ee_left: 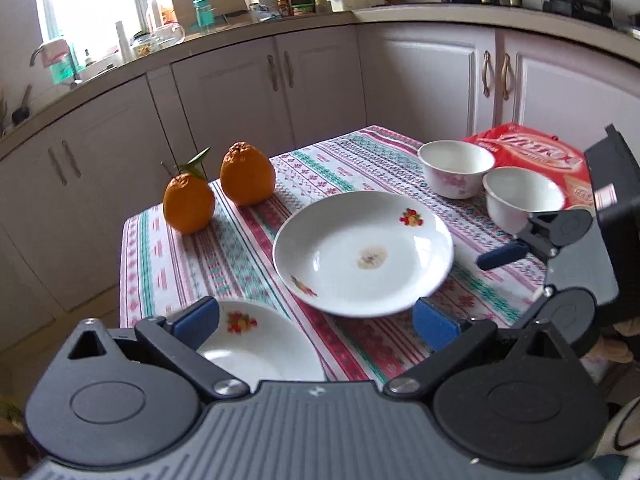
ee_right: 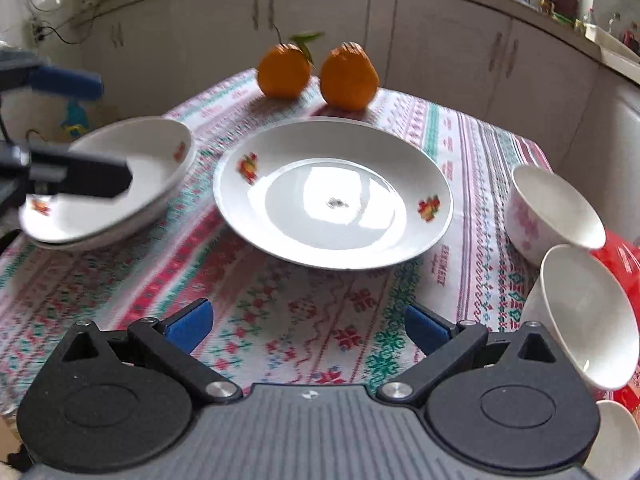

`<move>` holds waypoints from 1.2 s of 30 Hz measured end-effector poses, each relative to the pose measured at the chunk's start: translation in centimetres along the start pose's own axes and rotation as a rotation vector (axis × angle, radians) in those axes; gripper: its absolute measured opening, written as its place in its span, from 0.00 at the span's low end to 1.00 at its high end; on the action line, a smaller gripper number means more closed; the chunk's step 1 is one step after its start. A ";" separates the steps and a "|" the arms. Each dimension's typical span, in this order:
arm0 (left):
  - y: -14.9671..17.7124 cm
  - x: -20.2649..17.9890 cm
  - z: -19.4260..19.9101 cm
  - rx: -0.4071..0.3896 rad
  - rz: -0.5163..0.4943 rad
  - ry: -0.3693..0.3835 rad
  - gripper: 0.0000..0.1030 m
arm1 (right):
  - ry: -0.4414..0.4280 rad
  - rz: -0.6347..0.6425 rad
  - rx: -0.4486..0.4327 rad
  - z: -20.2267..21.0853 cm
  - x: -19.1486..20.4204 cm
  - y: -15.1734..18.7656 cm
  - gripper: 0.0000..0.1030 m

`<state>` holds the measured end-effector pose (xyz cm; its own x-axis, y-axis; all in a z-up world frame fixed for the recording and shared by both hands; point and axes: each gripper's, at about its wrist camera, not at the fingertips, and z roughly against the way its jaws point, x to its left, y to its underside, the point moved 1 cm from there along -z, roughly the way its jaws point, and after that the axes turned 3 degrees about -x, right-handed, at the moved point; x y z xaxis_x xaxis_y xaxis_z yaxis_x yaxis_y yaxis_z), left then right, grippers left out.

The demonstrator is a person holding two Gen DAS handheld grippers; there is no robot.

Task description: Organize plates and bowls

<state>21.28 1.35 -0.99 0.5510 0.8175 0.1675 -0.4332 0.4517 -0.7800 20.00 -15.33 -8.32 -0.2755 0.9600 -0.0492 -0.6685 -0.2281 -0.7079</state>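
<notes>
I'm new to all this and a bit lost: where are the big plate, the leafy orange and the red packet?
Big plate (ee_right: 332, 196): right wrist view, on its shiny centre.
Leafy orange (ee_left: 188, 208): left wrist view, on its front skin.
Red packet (ee_left: 532, 150): left wrist view, on its printed top.

At seven o'clock in the left wrist view the near plate (ee_left: 256, 344) is half hidden behind the left gripper (ee_left: 316, 320), and the red packet (ee_left: 532, 152) at two o'clock is partly covered by two bowls. In the right wrist view a bowl (ee_right: 616, 436) at five o'clock is cut off by the edge. The plates (ee_right: 116, 184) at nine o'clock are motion-blurred.
</notes>
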 end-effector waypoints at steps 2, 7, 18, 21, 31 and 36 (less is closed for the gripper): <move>-0.5 0.2 -1.1 0.010 -0.016 0.000 0.99 | 0.015 -0.004 0.021 -0.9 -0.3 0.1 1.00; -1.6 0.9 -3.9 0.040 -0.027 0.034 0.99 | 0.002 -0.057 0.019 -1.9 -1.2 0.1 1.00; -4.8 2.9 -10.0 0.124 -0.002 0.154 0.99 | -0.011 -0.046 -0.030 -2.7 -1.9 -0.2 1.00; -5.3 2.8 -12.3 0.175 -0.024 0.174 0.99 | -0.011 -0.046 -0.040 -3.0 -2.0 -0.3 1.00; -6.8 3.0 -17.6 0.289 -0.033 0.270 0.97 | -0.012 -0.043 -0.051 -3.3 -2.0 -0.5 1.00; -7.5 3.1 -19.0 0.331 -0.029 0.327 0.85 | -0.019 -0.037 -0.054 -3.5 -2.2 -0.6 1.00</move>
<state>39.80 -6.34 -6.09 0.7393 0.6713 -0.0533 -0.5889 0.6061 -0.5347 23.40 -16.70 -10.24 -0.2648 0.9643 -0.0091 -0.6402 -0.1829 -0.7462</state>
